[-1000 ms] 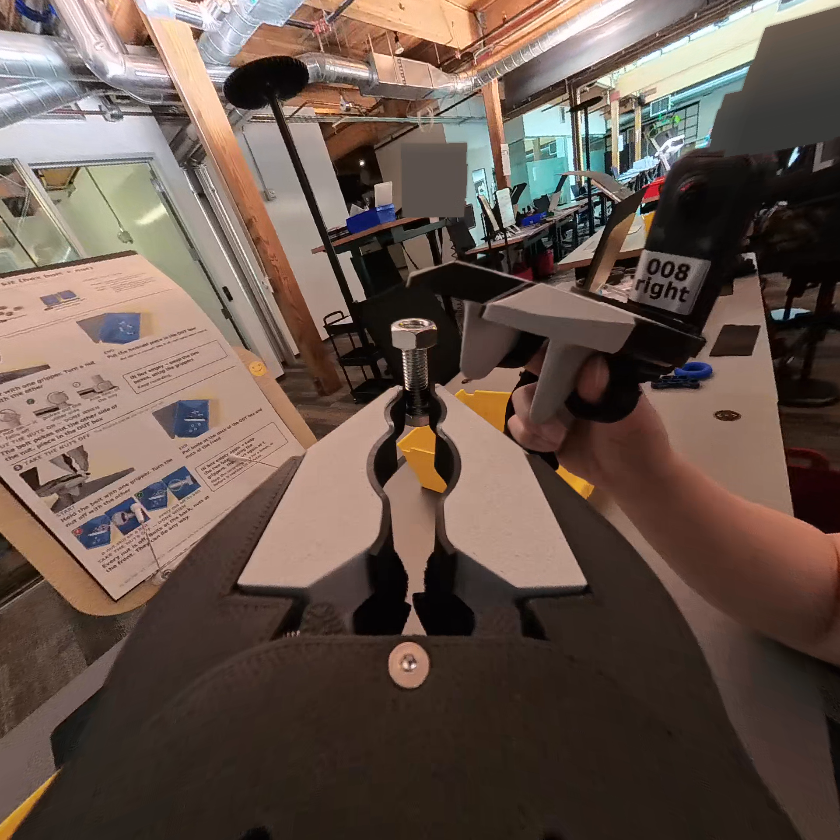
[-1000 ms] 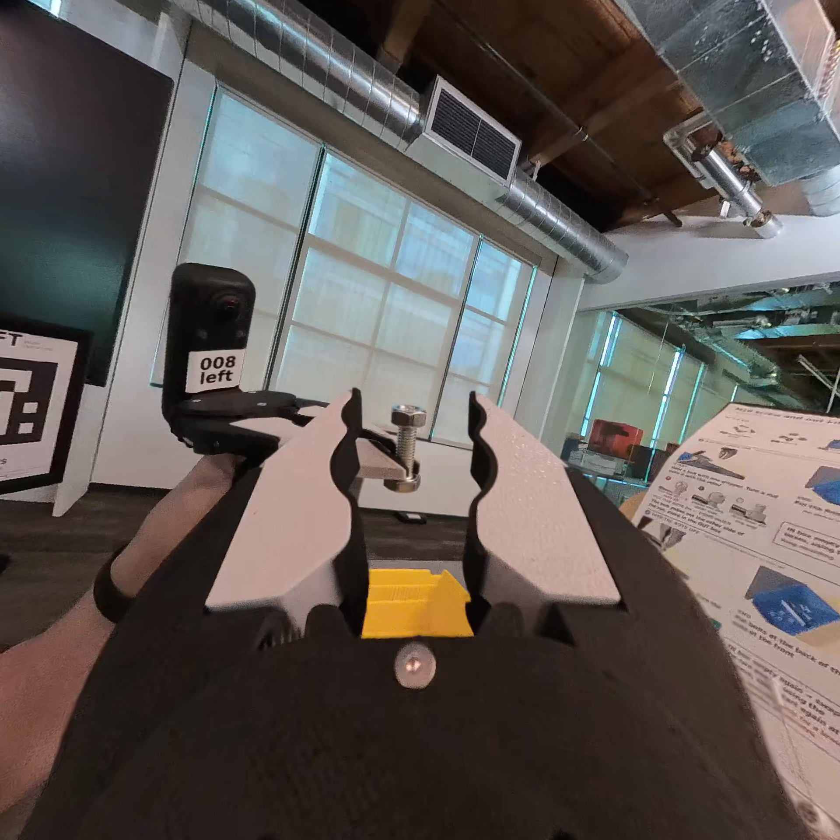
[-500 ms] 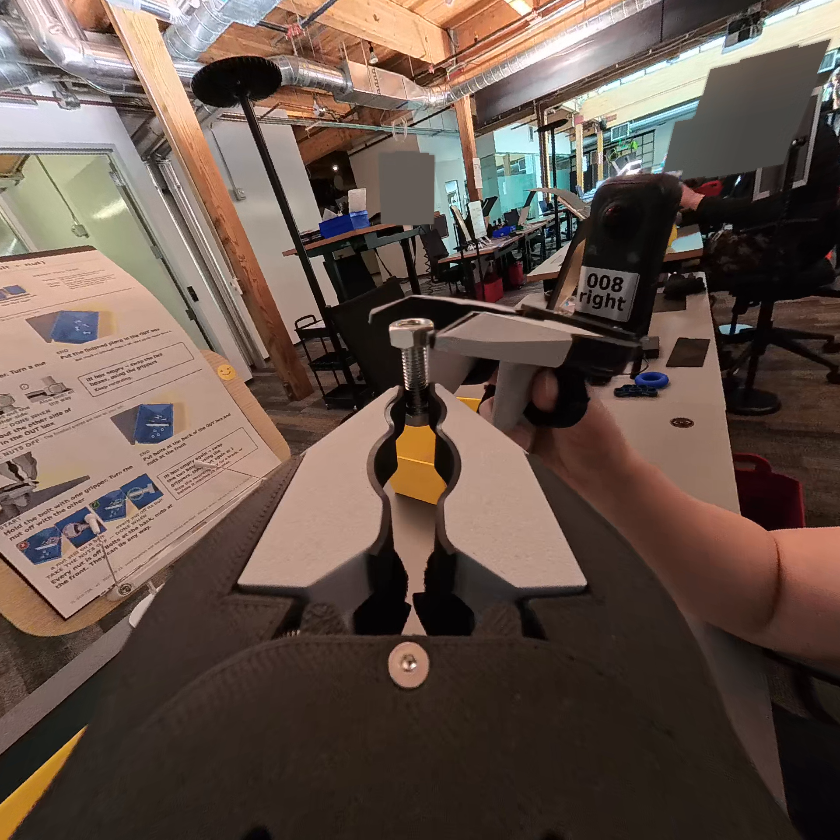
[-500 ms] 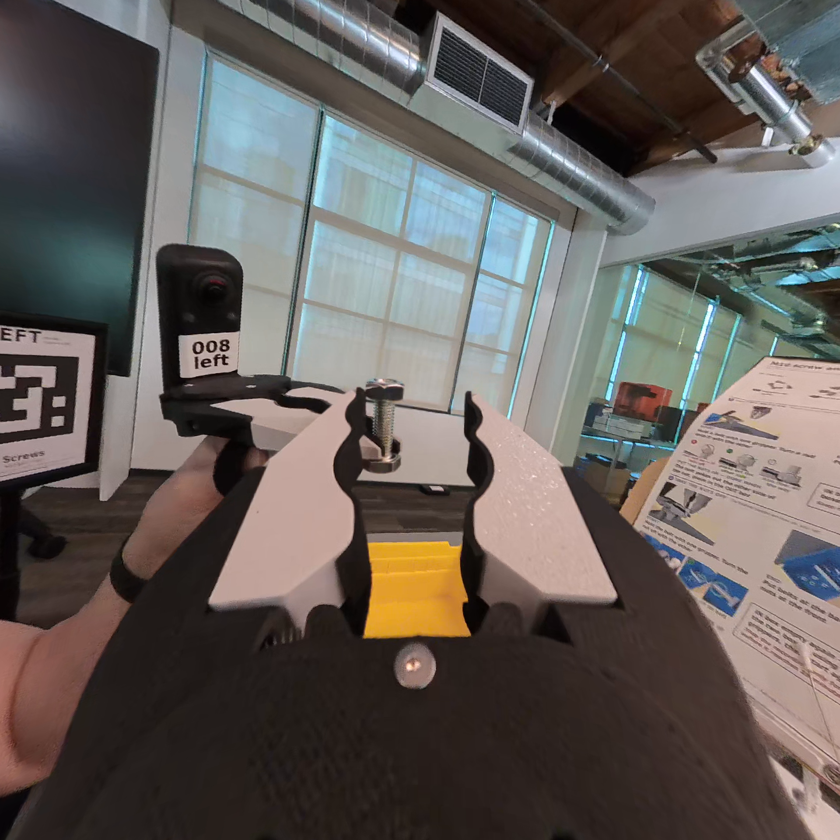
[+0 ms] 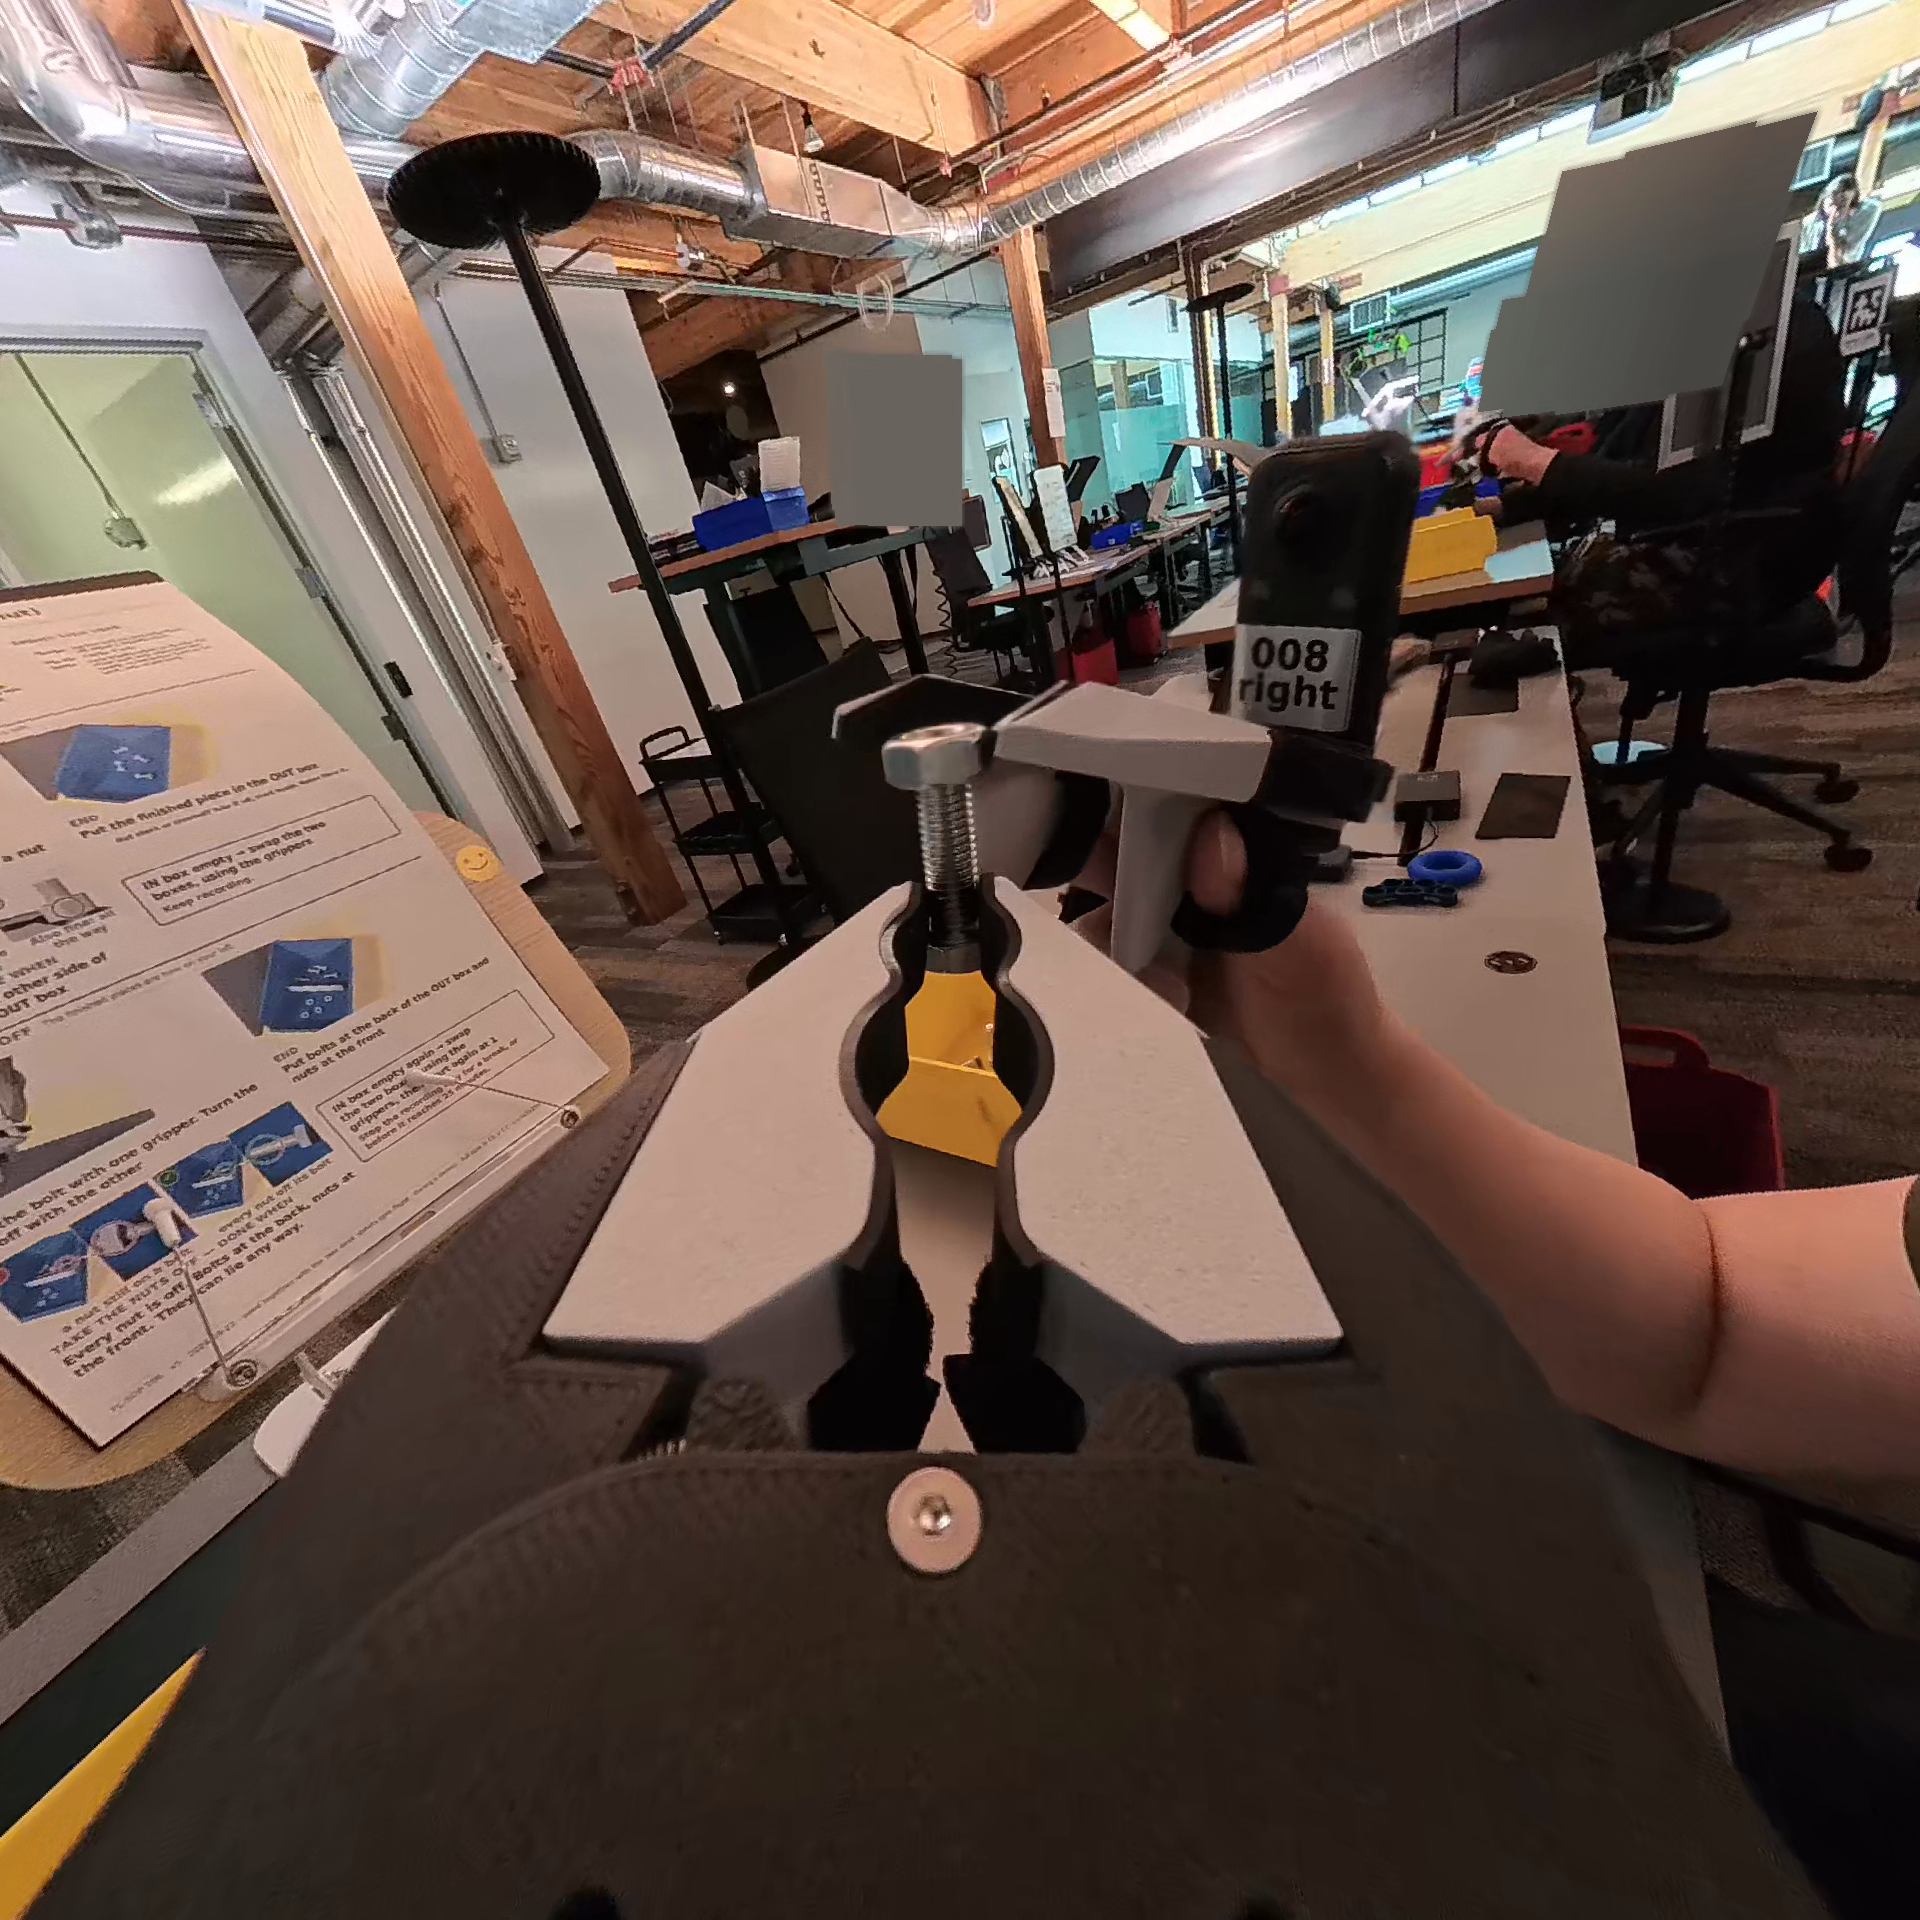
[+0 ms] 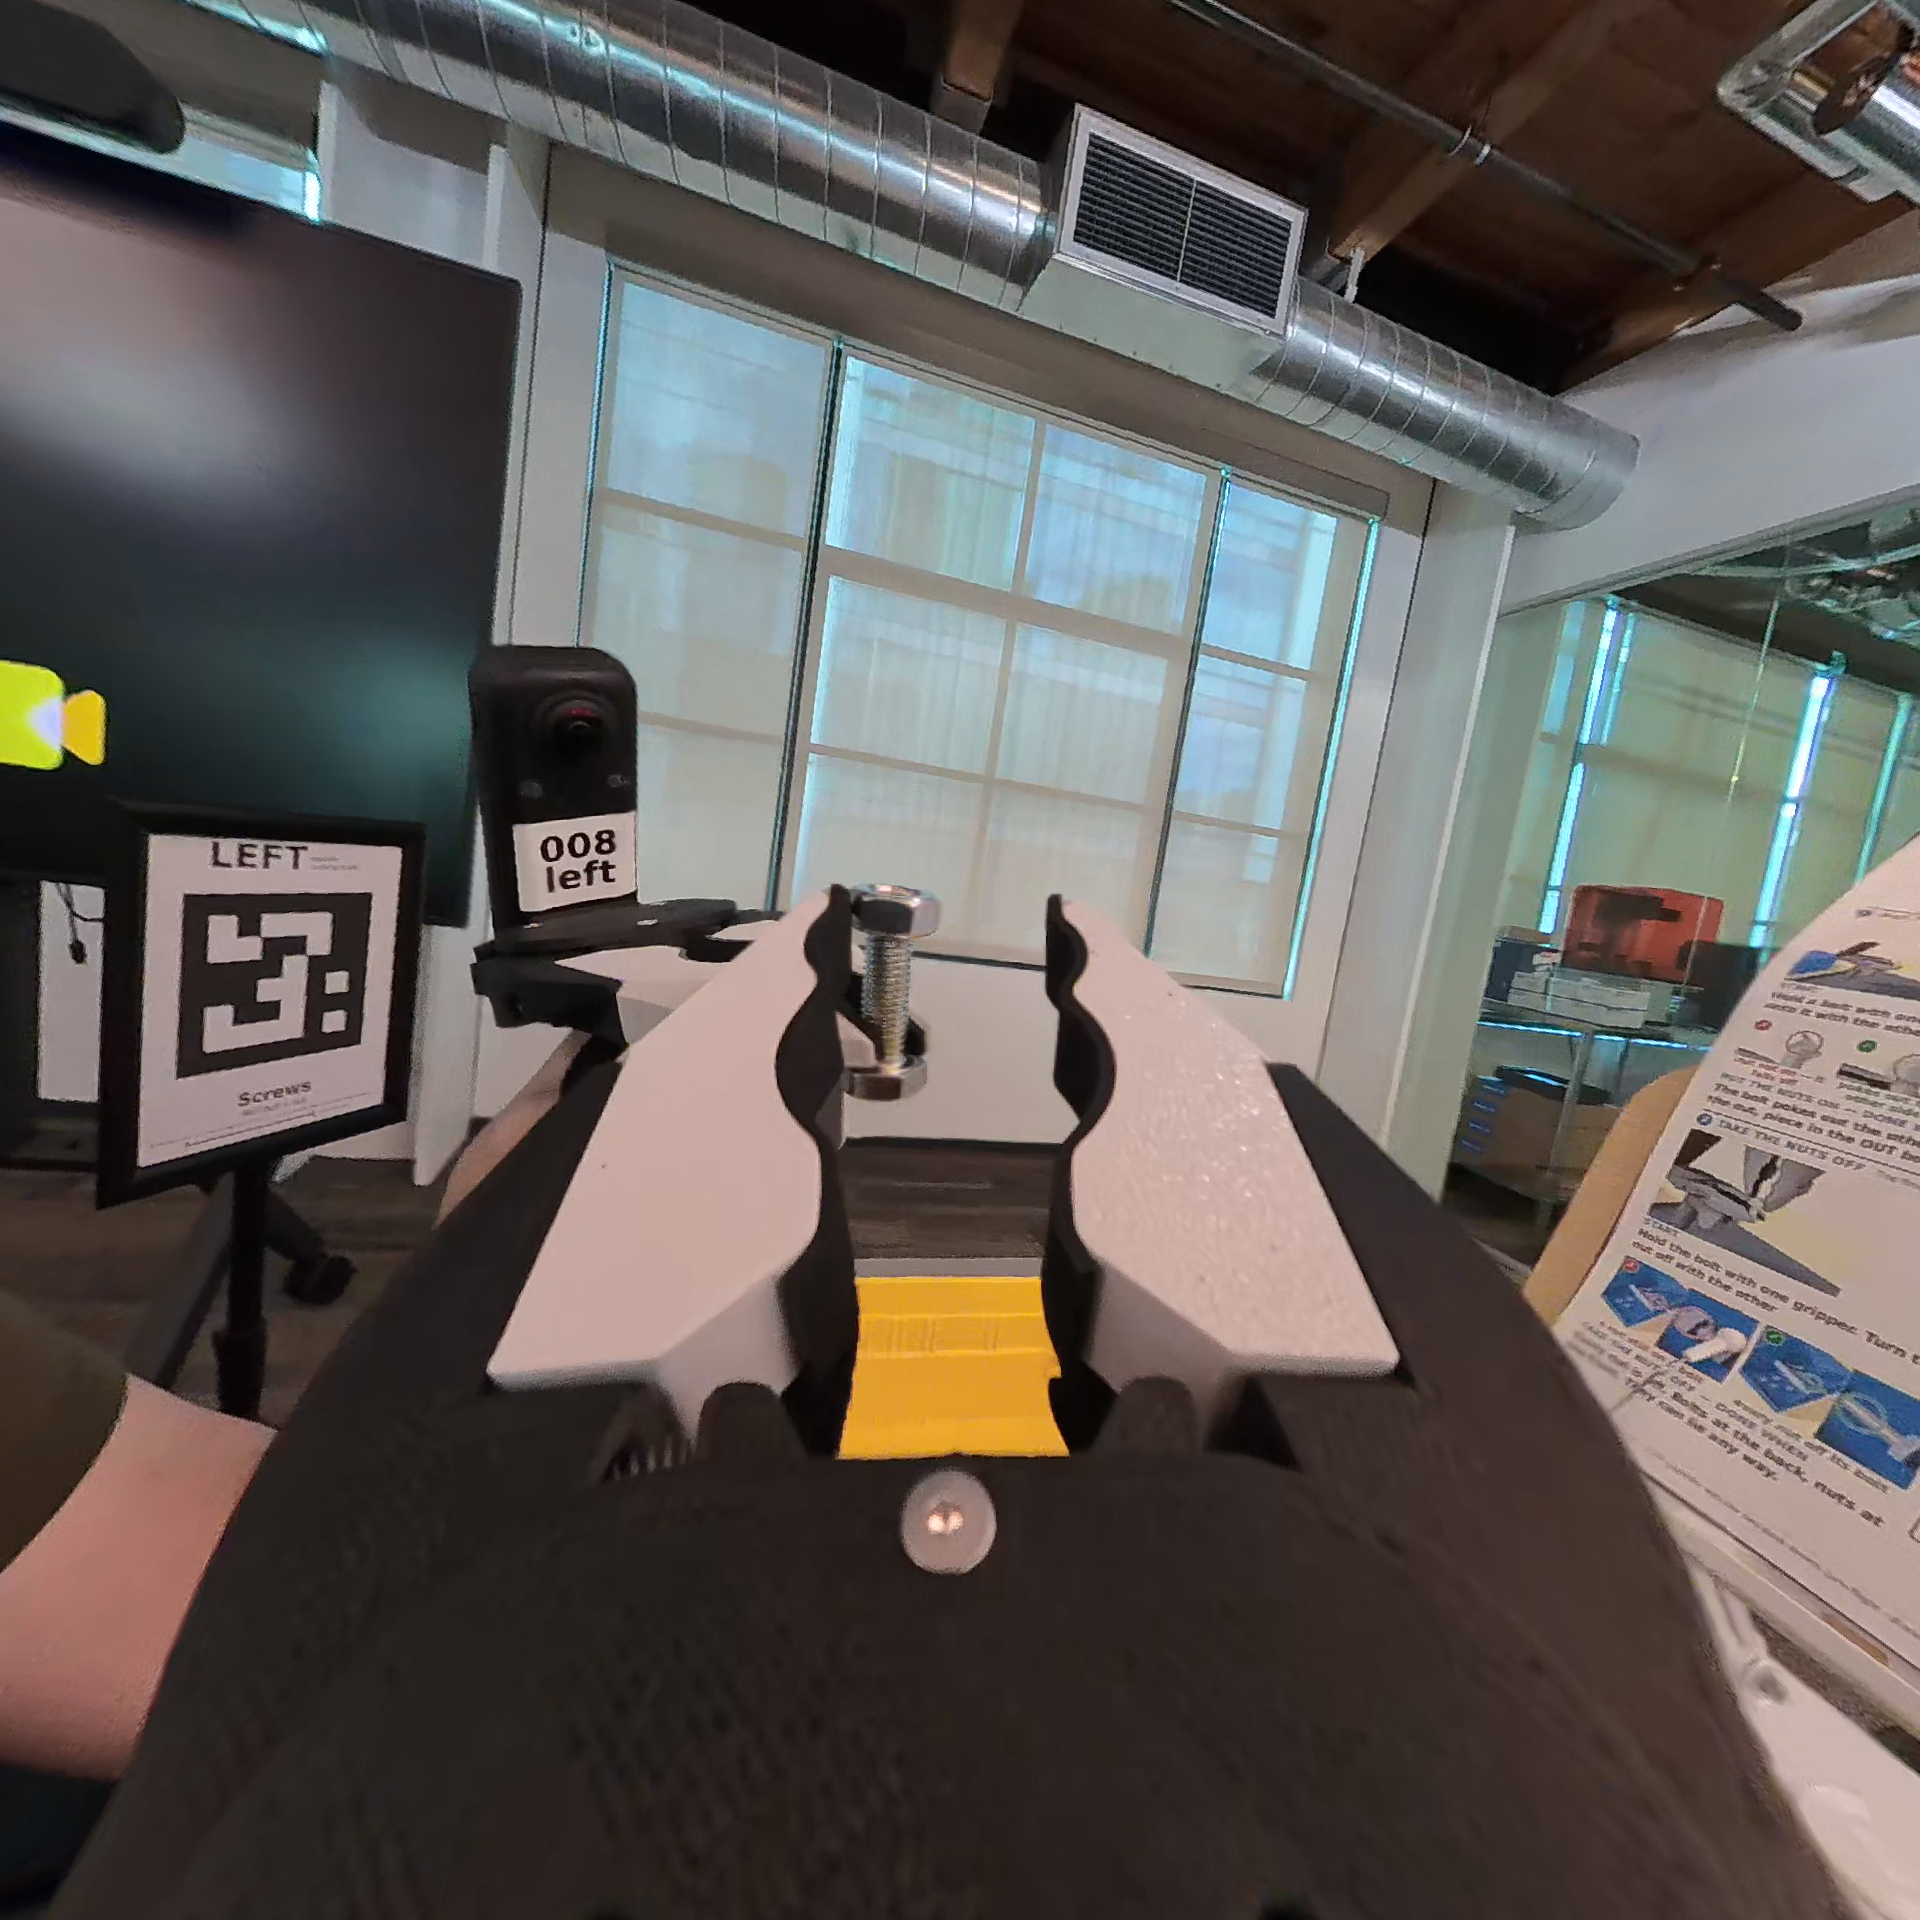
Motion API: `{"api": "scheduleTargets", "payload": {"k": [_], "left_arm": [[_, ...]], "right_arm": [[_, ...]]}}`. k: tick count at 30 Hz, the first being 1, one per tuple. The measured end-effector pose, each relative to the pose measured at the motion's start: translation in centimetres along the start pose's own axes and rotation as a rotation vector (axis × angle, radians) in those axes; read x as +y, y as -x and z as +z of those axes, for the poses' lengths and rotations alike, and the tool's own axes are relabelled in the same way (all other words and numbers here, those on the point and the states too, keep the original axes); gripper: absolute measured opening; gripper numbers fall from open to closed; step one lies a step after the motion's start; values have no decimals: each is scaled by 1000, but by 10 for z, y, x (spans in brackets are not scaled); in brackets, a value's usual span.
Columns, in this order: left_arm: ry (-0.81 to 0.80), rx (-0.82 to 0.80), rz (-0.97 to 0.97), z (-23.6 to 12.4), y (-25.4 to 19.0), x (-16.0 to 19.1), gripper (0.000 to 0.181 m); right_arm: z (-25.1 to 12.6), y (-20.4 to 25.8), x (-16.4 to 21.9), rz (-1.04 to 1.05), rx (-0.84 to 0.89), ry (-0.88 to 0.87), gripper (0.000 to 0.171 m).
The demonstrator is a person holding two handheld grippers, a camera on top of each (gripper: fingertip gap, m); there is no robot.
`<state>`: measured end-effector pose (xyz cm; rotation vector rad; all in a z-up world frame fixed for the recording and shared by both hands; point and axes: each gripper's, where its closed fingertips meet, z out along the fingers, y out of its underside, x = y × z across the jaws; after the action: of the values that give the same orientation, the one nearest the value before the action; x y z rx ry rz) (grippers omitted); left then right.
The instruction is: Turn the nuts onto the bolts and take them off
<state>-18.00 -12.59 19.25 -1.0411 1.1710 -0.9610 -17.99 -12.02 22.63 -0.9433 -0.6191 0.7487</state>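
My left gripper (image 5: pixel 948 920) is shut on a silver bolt (image 5: pixel 940 821) and holds it upright, hex head on top. In the right wrist view the bolt (image 6: pixel 889 977) carries a nut (image 6: pixel 883 1081) at its lower end, just under the left gripper's fingers (image 6: pixel 665 982). My right gripper (image 6: pixel 940 935) is open, level with the bolt head, which sits between its fingertips close to the left one. In the left wrist view the right gripper (image 5: pixel 997 727) stands around the bolt head. A yellow bin (image 5: pixel 945 1101) lies below, and it also shows in the right wrist view (image 6: pixel 951 1361).
An instruction board (image 5: pixel 260 987) leans at the left; it also shows in the right wrist view (image 6: pixel 1766 1247). A framed marker sign (image 6: pixel 270 997) stands on a stand. A long white table (image 5: pixel 1507 1039) carries a blue ring (image 5: pixel 1439 864) and small dark items. A person's hand (image 5: pixel 1257 997) holds the right gripper.
The right gripper has moved in toward the bolt, and its open fingers now stand around the bolt head. The left gripper still holds the bolt upright.
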Motion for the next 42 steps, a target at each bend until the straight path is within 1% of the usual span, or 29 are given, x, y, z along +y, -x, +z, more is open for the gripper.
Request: {"api": "scheduleTargets", "payload": {"k": [4, 7, 10, 13, 18, 21, 25, 28, 29, 32, 34, 36, 37, 38, 39, 40, 41, 42], "left_arm": [[-11, 1, -12, -3, 2, -2, 7], [-7, -1, -13, -3, 3, -2, 7], [-1, 9, -14, 0, 0, 0, 7], [1, 10, -10, 1, -2, 0, 7], [-14, 9, -20, -4, 0, -3, 7], [-12, 7, -22, -4, 1, -3, 7], [-6, 5, -16, -2, 0, -1, 7], [-2, 10, -15, -1, -2, -1, 7], [-1, 14, -16, -1, -2, -1, 7], [2, 59, -35, 0, -8, -1, 7], [15, 134, -75, 1, -17, 2, 7], [34, 198, -118, 2, -23, 5, 7], [37, 205, -129, 3, -23, 6, 7], [43, 199, -133, 3, -21, 8, 7], [56, 190, -131, 2, -19, 9, 7], [72, 184, -127, 0, -17, 11, 7], [87, 183, -123, -2, -17, 12, 7], [99, 186, -122, -3, -17, 13, 7]], "right_arm": [[-9, -16, -6, 37, 25, -26, 33], [-6, -5, -9, 21, -8, -29, 34], [3, 5, 0, -13, -16, 12, 34], [4, 3, 2, -20, -7, 14, 33], [-5, -8, -5, 39, -8, -14, 32], [-4, -1, -9, 35, -25, -26, 33], [5, 8, -1, 7, -11, 20, 32], [8, 11, 5, -5, -13, 53, 21], [8, 13, 5, -4, -25, 50, 16], [5, 22, -5, 54, -125, -7, 15], [-1, 28, -14, 190, -237, -66, 15], [-11, 21, -24, 333, -329, -120, 15], [-18, 14, -25, 356, -356, -92, 15], [-27, 7, -19, 339, -352, -3, 15], [-41, -5, -6, 286, -296, 140, 15], [-61, -24, 16, 202, -172, 322, 16], [-90, -52, 39, 96, 5, 516, 16], [-128, -82, 58, -13, 194, 705, 16]]}}
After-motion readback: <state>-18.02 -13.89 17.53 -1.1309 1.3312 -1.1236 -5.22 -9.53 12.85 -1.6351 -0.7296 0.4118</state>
